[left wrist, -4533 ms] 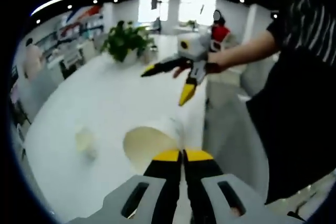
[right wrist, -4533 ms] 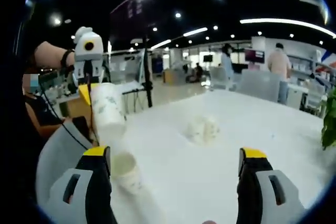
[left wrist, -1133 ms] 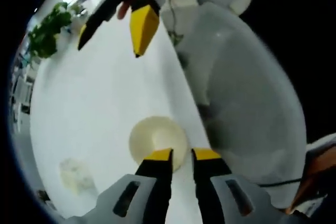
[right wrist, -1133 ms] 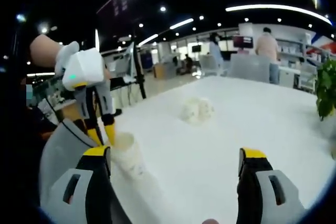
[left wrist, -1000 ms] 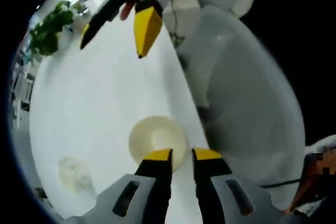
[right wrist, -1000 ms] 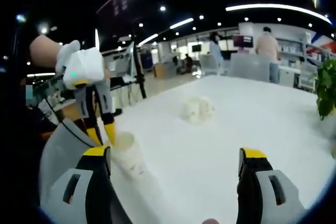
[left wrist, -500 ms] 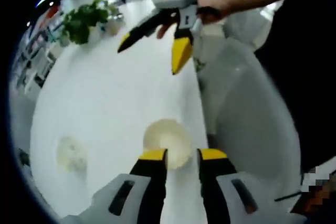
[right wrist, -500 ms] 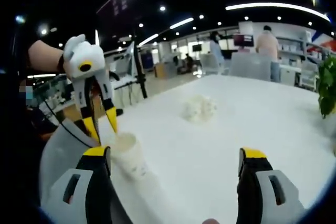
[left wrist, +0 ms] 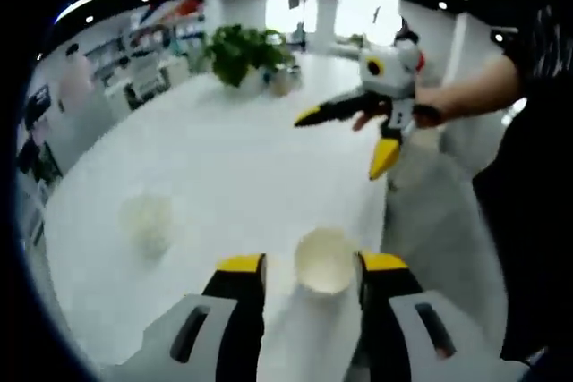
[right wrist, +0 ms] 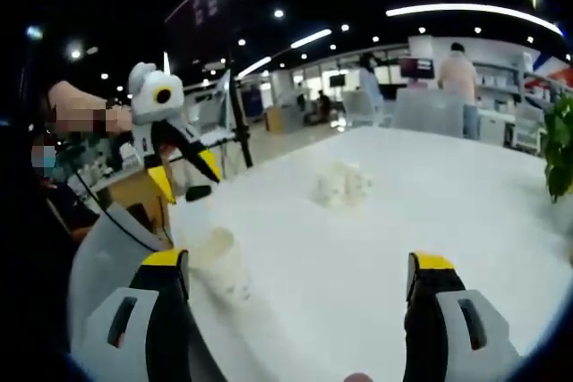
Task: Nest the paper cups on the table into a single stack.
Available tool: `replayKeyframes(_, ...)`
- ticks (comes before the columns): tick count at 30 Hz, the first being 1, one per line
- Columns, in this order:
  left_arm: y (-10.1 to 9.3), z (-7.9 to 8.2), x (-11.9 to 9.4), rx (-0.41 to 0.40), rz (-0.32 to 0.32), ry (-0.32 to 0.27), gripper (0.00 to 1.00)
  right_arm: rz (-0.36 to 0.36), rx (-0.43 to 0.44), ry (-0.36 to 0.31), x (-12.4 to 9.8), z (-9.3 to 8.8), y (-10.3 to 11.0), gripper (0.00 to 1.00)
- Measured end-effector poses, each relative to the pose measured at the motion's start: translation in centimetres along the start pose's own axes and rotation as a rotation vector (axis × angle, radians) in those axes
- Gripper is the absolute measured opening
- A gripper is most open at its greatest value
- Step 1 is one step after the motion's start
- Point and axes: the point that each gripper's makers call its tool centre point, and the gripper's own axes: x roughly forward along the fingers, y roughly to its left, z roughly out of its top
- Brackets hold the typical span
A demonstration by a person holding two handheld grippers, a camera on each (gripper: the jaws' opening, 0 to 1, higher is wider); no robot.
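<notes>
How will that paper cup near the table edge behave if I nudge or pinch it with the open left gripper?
The paper cup looks thin-walled and empty, so it is probably very light and would slide or tip under a sideways nudge. It stands close to the table edge, so a push outward may drop it. A hard pinch from the left gripper would likely crumple its rim.

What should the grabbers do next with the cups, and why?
Probably send the open right gripper out to the far paper cup. It stands alone mid-table, apart from the stacked cups at the near edge. The left gripper is open around that stack, gripping nothing.
</notes>
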Motion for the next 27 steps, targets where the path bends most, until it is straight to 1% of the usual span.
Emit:
replayKeyframes(1,0.4,0.3,-0.1,-0.01,0.021,-0.024,0.48,-0.001,0.001,0.0,0.0,0.0,0.0,1.0)
replayKeyframes(2,0.9,0.9,-0.3,-0.026,0.043,-0.067,0.5,-0.002,0.006,-0.002,0.0,0.0,0.0,1.0)
replayKeyframes(3,1.0,1.2,-0.4,-0.044,0.053,-0.09,0.52,-0.003,0.008,-0.001,0.0,0.0,0.0,1.0)
replayKeyframes(7,2.0,1.8,-0.9,-0.092,0.094,-0.144,0.58,-0.001,0.013,0.0,0.1,-0.1,0.1,1.0)
replayKeyframes(8,2.5,1.8,-1.1,-0.106,0.114,-0.154,0.6,0.001,0.013,0.003,0.1,-0.2,0.2,1.0)
replayKeyframes(9,2.8,1.7,-1.1,-0.113,0.123,-0.158,0.62,0.002,0.013,0.005,0.1,-0.2,0.2,1.0)
replayKeyframes(10,3.1,1.9,-1.3,-0.131,0.14,-0.18,0.64,0.003,0.014,0.005,0.1,-0.2,0.3,1.0)
replayKeyframes(11,3.3,2.0,-1.5,-0.144,0.149,-0.189,0.66,0.004,0.016,0.005,0.1,-0.2,0.3,1.0)
replayKeyframes(14,4.0,2.0,-1.9,-0.161,0.177,-0.216,0.73,0.003,0.017,0.008,0.1,-0.3,0.3,1.0)
replayKeyframes(15,4.2,2.0,-2.0,-0.17,0.19,-0.226,0.76,0.002,0.02,0.007,0.1,-0.3,0.3,1.0)
replayKeyframes(18,5.0,2.1,-2.2,-0.174,0.234,-0.238,0.94,0.002,0.025,0.006,0.1,-0.3,0.3,1.0)
replayKeyframes(19,5.3,2.1,-2.3,-0.162,0.253,-0.243,1.0,0.002,0.024,0.009,0.2,-0.4,0.3,1.0)
replayKeyframes(20,5.5,2.2,-2.5,-0.147,0.262,-0.254,1.0,0.002,0.025,0.011,0.2,-0.4,0.3,1.0)
replayKeyframes(22,5.6,2.2,-2.5,-0.153,0.264,-0.265,1.0,0.002,0.026,0.013,0.3,-0.4,0.3,1.0)
replayKeyframes(27,6.1,1.9,-2.6,-0.19,0.26,-0.27,1.0,0.004,0.027,0.017,0.5,-0.4,0.4,1.0)
